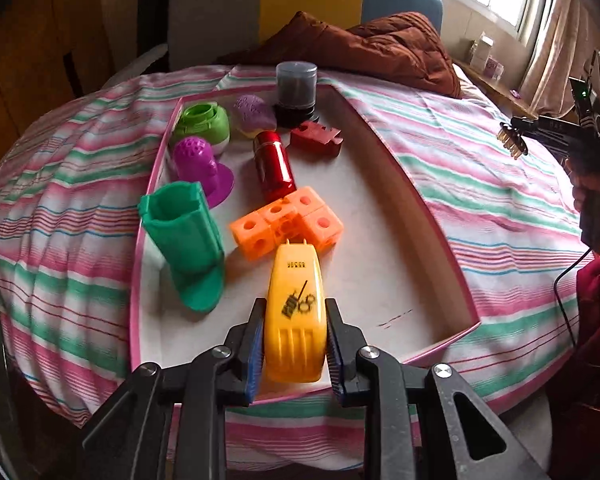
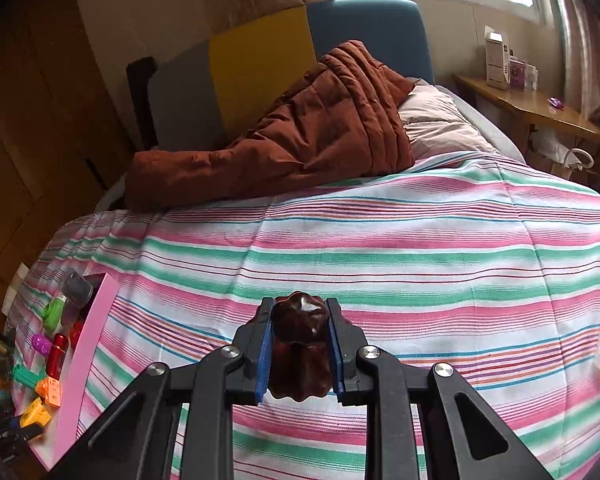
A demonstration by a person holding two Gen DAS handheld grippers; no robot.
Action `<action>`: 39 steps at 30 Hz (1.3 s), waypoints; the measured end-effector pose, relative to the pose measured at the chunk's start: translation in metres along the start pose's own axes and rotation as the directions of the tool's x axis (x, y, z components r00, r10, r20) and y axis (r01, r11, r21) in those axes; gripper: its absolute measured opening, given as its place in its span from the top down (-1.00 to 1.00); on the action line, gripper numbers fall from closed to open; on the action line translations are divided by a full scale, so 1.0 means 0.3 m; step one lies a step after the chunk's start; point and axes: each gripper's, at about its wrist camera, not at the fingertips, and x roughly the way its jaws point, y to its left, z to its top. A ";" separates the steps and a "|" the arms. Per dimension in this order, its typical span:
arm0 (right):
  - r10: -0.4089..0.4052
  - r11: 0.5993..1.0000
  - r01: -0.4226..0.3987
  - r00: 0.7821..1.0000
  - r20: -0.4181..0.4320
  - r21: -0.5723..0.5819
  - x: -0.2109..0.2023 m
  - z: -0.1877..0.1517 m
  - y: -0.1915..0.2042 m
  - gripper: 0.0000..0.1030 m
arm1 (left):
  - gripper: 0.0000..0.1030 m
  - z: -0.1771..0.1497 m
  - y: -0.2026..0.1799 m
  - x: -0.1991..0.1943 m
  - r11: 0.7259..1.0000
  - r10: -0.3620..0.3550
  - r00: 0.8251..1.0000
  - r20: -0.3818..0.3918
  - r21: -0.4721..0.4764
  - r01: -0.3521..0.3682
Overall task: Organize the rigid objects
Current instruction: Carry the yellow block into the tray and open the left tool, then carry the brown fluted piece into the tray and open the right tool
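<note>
My left gripper (image 1: pixel 295 312) is shut on a yellow toy (image 1: pixel 295 312) and holds it over the near end of a pink-rimmed white tray (image 1: pixel 384 264). The tray holds an orange cube block (image 1: pixel 288 222), a green boot-shaped cup (image 1: pixel 188 240), a red cylinder (image 1: pixel 274 164), a purple toy (image 1: pixel 200 164), a light green toy (image 1: pixel 204 122), a red cheese-shaped piece (image 1: pixel 316 138), a dark jar (image 1: pixel 296 88) and a lilac toy (image 1: pixel 254 112). My right gripper (image 2: pixel 300 312) is shut on a dark brown glossy toy (image 2: pixel 300 344) above the striped bedspread (image 2: pixel 420 264). The right gripper also shows in the left wrist view (image 1: pixel 516 140).
A brown quilt (image 2: pixel 300 136) and a pillow (image 2: pixel 436 124) lie at the head of the bed. A wooden side table (image 2: pixel 532 104) with boxes stands by the window. The tray's pink wall (image 2: pixel 84 356) shows at the far left of the right wrist view.
</note>
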 end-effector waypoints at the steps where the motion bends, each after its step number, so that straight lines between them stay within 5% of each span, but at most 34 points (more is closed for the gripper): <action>1: 0.002 1.000 -0.002 1.000 -0.003 0.001 0.003 -0.001 -0.001 0.54 | 0.49 -0.001 0.003 0.003 1.000 0.007 1.000 -0.006 -0.003 -0.007; 8: 0.017 1.000 -0.017 1.000 -0.005 -0.024 0.006 -0.013 0.017 0.54 | 0.39 -0.018 0.008 -0.007 1.000 0.031 0.999 0.010 0.002 -0.031; 15: 0.011 0.998 -0.013 0.999 -0.032 -0.066 -0.003 -0.029 0.077 0.54 | 0.38 -0.022 0.016 -0.054 0.997 -0.053 0.997 0.064 -0.055 0.056; 25: 0.146 0.980 -0.157 0.985 -0.091 -0.124 -0.066 -0.113 0.337 0.54 | 0.36 -0.031 0.011 -0.070 0.994 -0.096 0.991 0.090 -0.049 0.101; 30: 0.240 0.953 -0.258 0.963 -0.122 -0.161 -0.106 -0.165 0.521 0.54 | 0.24 -0.038 0.028 -0.071 0.996 -0.064 0.993 0.096 -0.060 0.070; 39: 0.382 0.876 -0.423 0.902 -0.202 -0.232 -0.158 -0.276 0.822 0.54 | 0.22 -0.048 0.064 -0.112 0.989 -0.106 0.983 0.147 -0.087 0.119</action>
